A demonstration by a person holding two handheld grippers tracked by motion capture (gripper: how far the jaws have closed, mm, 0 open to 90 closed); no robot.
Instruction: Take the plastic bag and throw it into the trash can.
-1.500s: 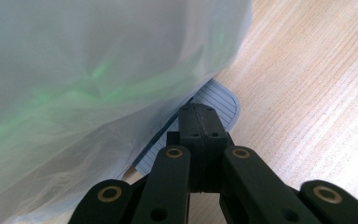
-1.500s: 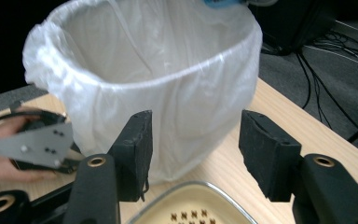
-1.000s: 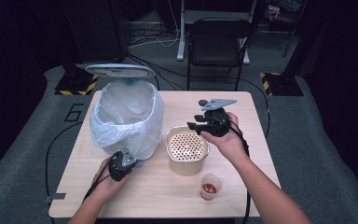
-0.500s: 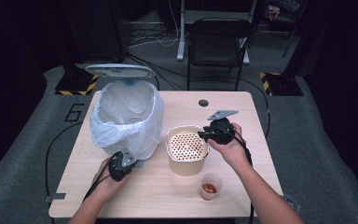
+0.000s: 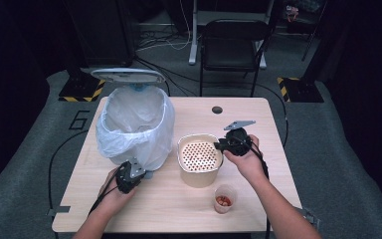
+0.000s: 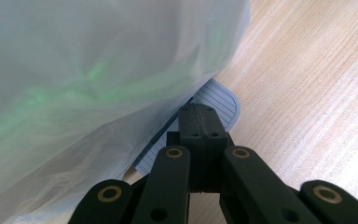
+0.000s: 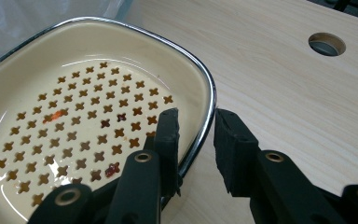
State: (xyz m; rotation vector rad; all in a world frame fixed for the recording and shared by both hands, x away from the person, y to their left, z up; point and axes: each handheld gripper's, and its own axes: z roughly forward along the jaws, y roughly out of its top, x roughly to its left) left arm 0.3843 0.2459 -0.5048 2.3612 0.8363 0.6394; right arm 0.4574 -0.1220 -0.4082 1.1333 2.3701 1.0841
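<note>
A cream pot point(image 5: 199, 175) with a perforated strainer insert point(image 7: 74, 126) stands mid-table. My right gripper point(image 7: 196, 126) is open and straddles its steel rim point(image 7: 210, 95), one jaw inside and one outside; in the high view my right gripper point(image 5: 220, 146) sits at the pot's right edge. A pedal bin lined with a white bag point(image 5: 134, 124) stands at the left, its lid point(image 5: 128, 75) raised. My left gripper point(image 6: 200, 119) is shut, with its tips on the bin's grey ribbed pedal point(image 6: 221, 98). Seen from above, my left gripper point(image 5: 140, 173) is at the bin's base.
A small clear cup point(image 5: 224, 199) holding red bits stands near the front edge, right of the pot. A round cable hole point(image 5: 217, 109) lies at the table's back. A black chair point(image 5: 234, 45) stands beyond the table. Bare wood point(image 5: 268, 124) lies to the right.
My right gripper has come down and forward from the back right of the table to the pot's rim. My left gripper has stayed at the pedal.
</note>
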